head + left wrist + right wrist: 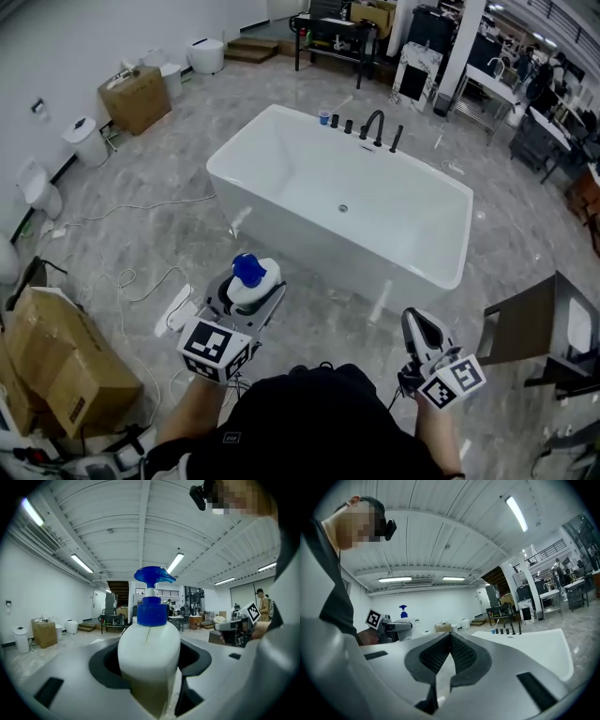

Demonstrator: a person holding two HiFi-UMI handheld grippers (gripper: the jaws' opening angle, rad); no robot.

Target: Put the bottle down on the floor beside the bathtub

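Head view: your left tool (251,298) carries the bottle (253,277) above the floor (319,319), with the bathtub (281,225) at its 1 o'clock. Nothing is set down yet.

Left gripper view: the jaws clamp the upright bottle.

Right gripper view: your right tool (449,639) is closed and empty.

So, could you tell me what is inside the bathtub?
Inside the bathtub only a round drain shows; the basin otherwise looks bare. The near wall's inner face is hidden behind its rim.
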